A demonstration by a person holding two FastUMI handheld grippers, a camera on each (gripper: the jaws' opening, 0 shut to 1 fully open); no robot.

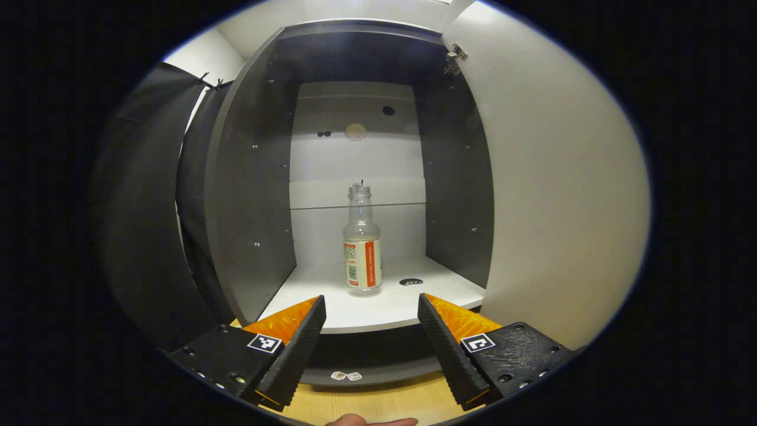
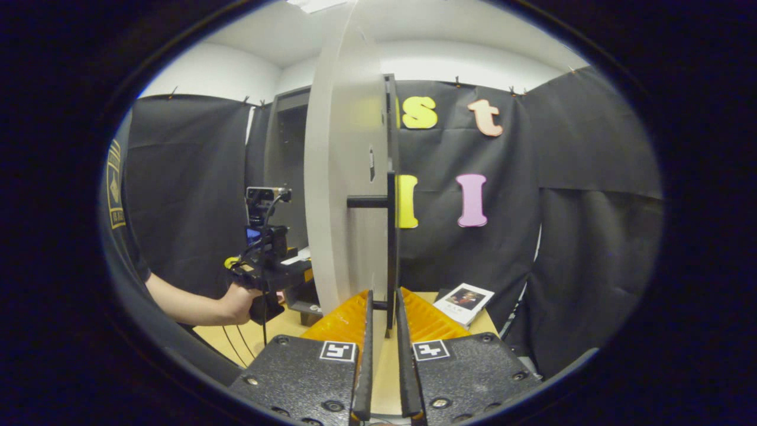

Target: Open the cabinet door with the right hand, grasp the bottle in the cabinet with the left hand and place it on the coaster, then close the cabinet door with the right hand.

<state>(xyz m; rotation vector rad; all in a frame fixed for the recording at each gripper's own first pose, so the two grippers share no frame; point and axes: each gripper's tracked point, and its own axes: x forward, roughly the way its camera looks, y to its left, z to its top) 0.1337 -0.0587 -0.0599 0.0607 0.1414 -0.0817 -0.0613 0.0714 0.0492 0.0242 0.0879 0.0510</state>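
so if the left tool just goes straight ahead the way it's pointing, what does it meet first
Probably the clear plastic bottle with the orange and white label, standing upright on the cabinet's white bottom shelf. It sits centred between the open left tool's fingers, with nothing in between, though depth is hard to judge.

Looks like a recording booth set up as a mock home, not a lived-in room. Black cloth (image 2: pixel 177 195) pinned up as walls on either side of a lone grey cabinet (image 1: pixel 251 195), white wall above it. Stands on a pale wooden table (image 2: pixel 284 328), with a booklet (image 2: pixel 464 303) lying to the right of the cabinet. Bare shelves inside, screw holes showing.
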